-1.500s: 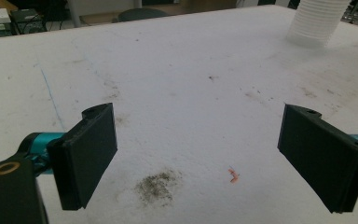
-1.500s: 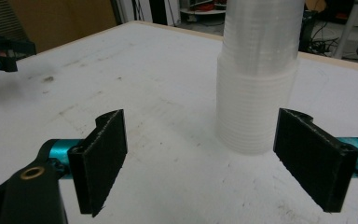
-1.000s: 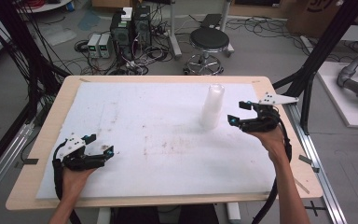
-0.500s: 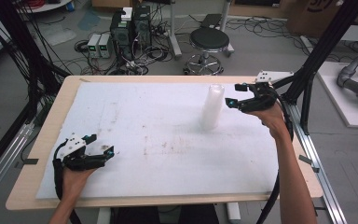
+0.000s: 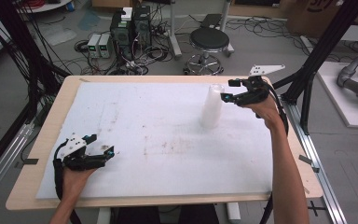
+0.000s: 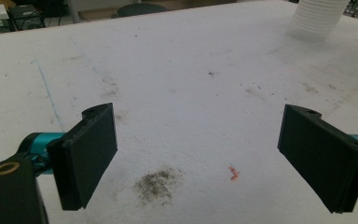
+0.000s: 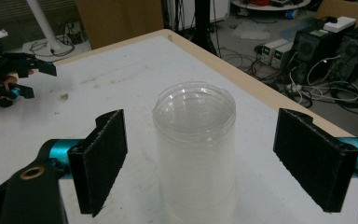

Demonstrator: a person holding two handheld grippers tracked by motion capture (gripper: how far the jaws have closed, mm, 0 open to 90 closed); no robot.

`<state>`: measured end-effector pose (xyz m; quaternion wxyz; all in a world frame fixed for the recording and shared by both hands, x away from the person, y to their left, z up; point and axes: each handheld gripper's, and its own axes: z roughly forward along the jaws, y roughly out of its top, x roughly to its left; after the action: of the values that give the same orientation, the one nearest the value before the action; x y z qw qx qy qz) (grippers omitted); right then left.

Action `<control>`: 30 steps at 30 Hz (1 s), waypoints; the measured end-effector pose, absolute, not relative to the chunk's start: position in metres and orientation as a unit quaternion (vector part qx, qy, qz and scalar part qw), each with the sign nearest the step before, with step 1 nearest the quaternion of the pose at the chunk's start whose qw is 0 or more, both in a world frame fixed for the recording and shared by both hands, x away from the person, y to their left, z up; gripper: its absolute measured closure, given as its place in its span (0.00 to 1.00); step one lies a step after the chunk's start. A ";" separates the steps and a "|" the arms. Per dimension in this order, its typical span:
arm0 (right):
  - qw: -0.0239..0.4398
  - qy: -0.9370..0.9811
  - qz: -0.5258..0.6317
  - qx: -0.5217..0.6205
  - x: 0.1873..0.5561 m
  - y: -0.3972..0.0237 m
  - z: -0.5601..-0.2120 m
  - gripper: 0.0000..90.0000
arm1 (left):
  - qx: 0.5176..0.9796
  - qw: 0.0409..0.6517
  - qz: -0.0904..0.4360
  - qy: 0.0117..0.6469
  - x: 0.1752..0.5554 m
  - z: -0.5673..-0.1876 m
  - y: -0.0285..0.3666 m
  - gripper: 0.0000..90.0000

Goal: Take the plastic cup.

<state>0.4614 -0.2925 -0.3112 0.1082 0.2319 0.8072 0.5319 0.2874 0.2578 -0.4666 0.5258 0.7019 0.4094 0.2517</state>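
Pretty much the whole desk (image 5: pixel 135 116) is bare foam, easy to cross. Just the cup stack (image 5: pixel 211 106) stands in the way near the far right edge.

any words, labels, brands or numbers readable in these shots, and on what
None can be read.
Cardboard box, far right on the floor: dark printing, cut off by the frame edge and blurred.
Cup stack: clear plastic, no print visible.
Right gripper and left gripper: no lettering visible.
Computer towers: too small to tell.

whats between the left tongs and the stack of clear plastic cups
Bare white foam board with dirt smudges, seen in the high view, lies between the left tongs and the stack of clear plastic cups.
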 end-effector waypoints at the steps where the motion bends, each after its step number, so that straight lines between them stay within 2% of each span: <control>1: 0.106 0.807 0.533 0.229 0.463 -0.293 -0.312 0.19 | 0.702 0.526 0.252 0.409 0.287 -0.467 0.258 0.13; 10: 0.085 0.818 0.525 0.219 0.470 -0.285 -0.321 0.19 | 0.703 0.523 0.253 0.410 0.287 -0.467 0.257 0.13; 30: 0.079 0.830 0.504 0.225 0.478 -0.266 -0.337 0.19 | 0.703 0.526 0.252 0.407 0.287 -0.467 0.258 0.13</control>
<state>0.4781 -0.2658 -0.3368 0.0795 0.2251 0.8299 0.5042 0.2874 0.2575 -0.4667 0.5261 0.7028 0.4073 0.2518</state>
